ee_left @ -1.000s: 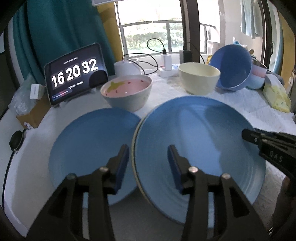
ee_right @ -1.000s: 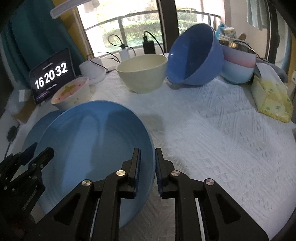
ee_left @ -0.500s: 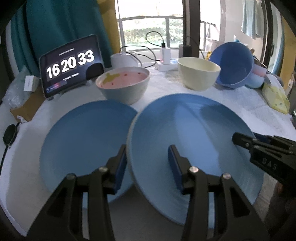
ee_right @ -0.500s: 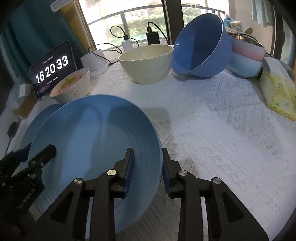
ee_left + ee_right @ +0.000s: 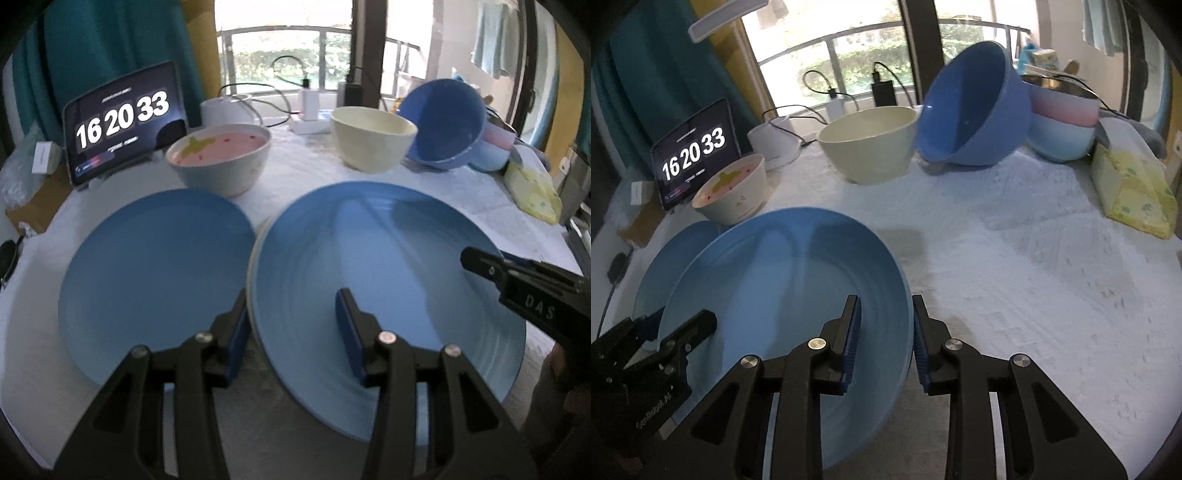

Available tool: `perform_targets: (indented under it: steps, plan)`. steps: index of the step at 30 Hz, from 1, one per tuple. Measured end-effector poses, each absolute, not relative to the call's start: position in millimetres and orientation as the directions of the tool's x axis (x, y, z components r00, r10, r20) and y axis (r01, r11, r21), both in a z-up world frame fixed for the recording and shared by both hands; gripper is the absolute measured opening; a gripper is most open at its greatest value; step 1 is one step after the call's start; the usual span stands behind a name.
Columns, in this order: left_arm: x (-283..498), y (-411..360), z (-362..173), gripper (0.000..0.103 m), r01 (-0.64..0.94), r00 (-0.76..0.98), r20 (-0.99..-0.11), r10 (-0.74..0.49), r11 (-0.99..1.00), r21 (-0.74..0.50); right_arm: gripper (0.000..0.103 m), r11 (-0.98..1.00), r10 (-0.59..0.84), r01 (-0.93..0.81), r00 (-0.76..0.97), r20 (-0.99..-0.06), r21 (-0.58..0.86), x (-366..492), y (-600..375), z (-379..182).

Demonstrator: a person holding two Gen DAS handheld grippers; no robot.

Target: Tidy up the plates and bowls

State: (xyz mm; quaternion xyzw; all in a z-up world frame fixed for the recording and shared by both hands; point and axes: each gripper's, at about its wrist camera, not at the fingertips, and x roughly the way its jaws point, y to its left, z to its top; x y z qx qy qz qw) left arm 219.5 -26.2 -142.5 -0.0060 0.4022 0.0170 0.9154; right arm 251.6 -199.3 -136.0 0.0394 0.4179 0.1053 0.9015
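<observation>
A large blue plate [image 5: 388, 266] lies on the white cloth, with a second blue plate [image 5: 155, 273] to its left. My left gripper [image 5: 291, 328] is open and straddles the large plate's left rim. My right gripper [image 5: 884, 332] is open and straddles the same plate's [image 5: 783, 295] right rim; its finger [image 5: 480, 262] shows in the left wrist view. A pink-lined bowl [image 5: 221, 162], a cream bowl [image 5: 371, 142] and a tilted blue bowl [image 5: 443, 122] stand behind.
A tablet clock [image 5: 122, 122] stands at the back left. Stacked pink and pale blue bowls [image 5: 1063, 125] and a yellow tissue pack [image 5: 1130, 184] are at the right. Chargers and cables [image 5: 306, 103] lie by the window.
My right gripper has opened from shut on the large plate's rim. The plate has settled lower and slightly right, apart from the left plate. My left gripper stays open.
</observation>
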Motion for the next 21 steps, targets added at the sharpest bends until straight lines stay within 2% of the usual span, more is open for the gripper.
perform_targets:
  steps: [7, 15, 21]
  plan:
    - [224, -46, -154, 0.046, 0.026, 0.629, -0.775, -0.053, 0.999, -0.047, 0.029, 0.983, 0.18, -0.096, 0.642, -0.746, 0.155, 246, -223, -136]
    - [223, -55, -155, 0.048, 0.028, 0.627, -0.779, 0.004, 0.999, 0.029, 0.029, 0.984, 0.174, -0.089, 0.649, -0.741, 0.153, 242, -229, -136]
    - [215, -49, -144, 0.049, 0.013, 0.671, -0.742, 0.024, 0.999, 0.043, 0.031, 0.984, 0.173, -0.087, 0.645, -0.744, 0.153, 243, -226, -136]
